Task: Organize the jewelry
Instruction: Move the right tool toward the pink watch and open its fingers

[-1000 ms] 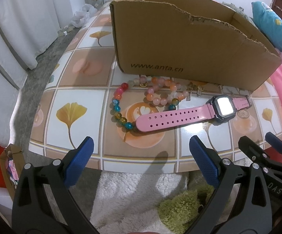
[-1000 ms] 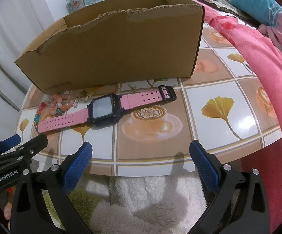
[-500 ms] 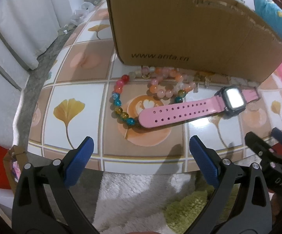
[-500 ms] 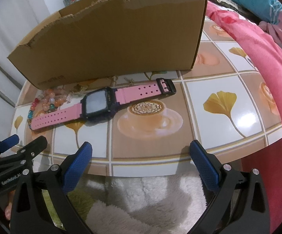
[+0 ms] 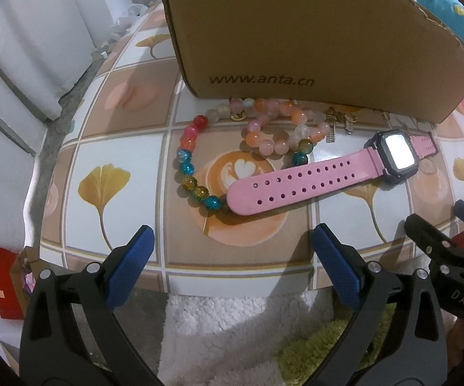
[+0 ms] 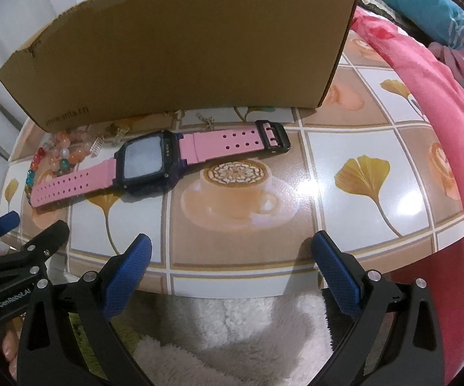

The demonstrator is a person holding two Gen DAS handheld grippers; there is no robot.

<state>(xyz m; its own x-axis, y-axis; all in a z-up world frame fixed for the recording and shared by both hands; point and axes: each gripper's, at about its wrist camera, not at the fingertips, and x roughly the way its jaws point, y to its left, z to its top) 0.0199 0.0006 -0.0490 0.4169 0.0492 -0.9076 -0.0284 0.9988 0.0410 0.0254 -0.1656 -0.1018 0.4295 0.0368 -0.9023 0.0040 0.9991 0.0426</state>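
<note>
Both claws gape wide and empty at the near edge of the table [image 6: 376, 148] — the left gripper [image 5: 232, 267] faces the pink watch [image 5: 328, 173] strap's free end, the right gripper [image 6: 232, 267] the bare printed cloth. The watch lies flat, its strap tip resting over the multicoloured bead bracelet [image 5: 190, 164]. A peach bead bracelet [image 5: 277, 128] and small metal charms [image 5: 339, 124] crowd against the cardboard box [image 5: 296, 32] wall — likely staged there for loading into it.

Both wrist views low, near table edge, sharing watch [image 5: 334, 173]
</note>
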